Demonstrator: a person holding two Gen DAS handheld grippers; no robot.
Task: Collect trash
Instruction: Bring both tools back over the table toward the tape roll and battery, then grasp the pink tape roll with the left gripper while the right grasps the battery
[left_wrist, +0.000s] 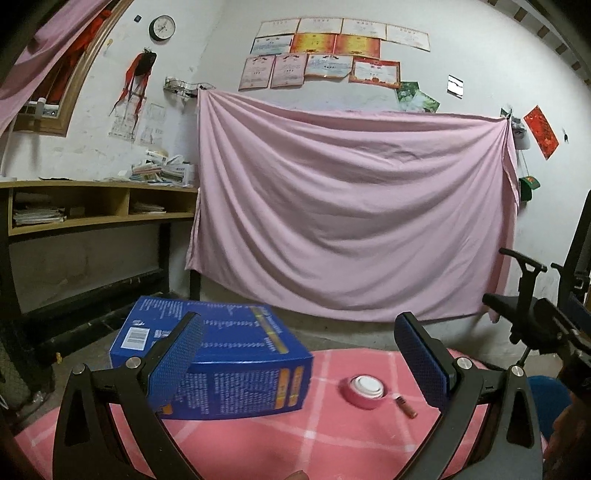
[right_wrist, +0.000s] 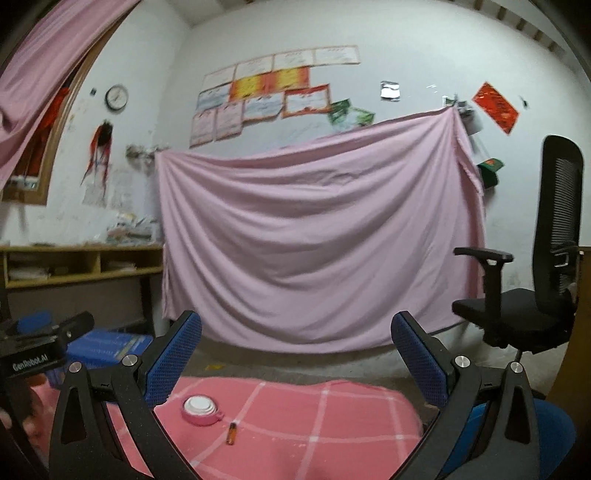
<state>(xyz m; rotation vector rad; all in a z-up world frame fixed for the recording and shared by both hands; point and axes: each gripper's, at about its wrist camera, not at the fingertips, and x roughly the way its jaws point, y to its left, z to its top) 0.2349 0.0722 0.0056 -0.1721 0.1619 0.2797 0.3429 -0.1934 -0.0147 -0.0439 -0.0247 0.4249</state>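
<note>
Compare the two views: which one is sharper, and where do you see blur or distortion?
Left wrist view: sharper; print on the blue box shows, though its near end smears. Right wrist view: softer overall, wall papers unreadable. Both: fisheye bends edges, dark corners, dim even light.

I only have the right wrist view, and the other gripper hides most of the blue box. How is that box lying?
Observer: In the left wrist view the blue box lies flat on the pink checked cloth, with a barcode label on its top face.
Operator: Is the left gripper holding it?
Observer: No. The left gripper is open and empty. One of its fingers only overlaps the box in the picture.
Operator: Does the box touch the pink tape roll?
Observer: No. A strip of cloth shows between the box and the pink tape roll.
</note>
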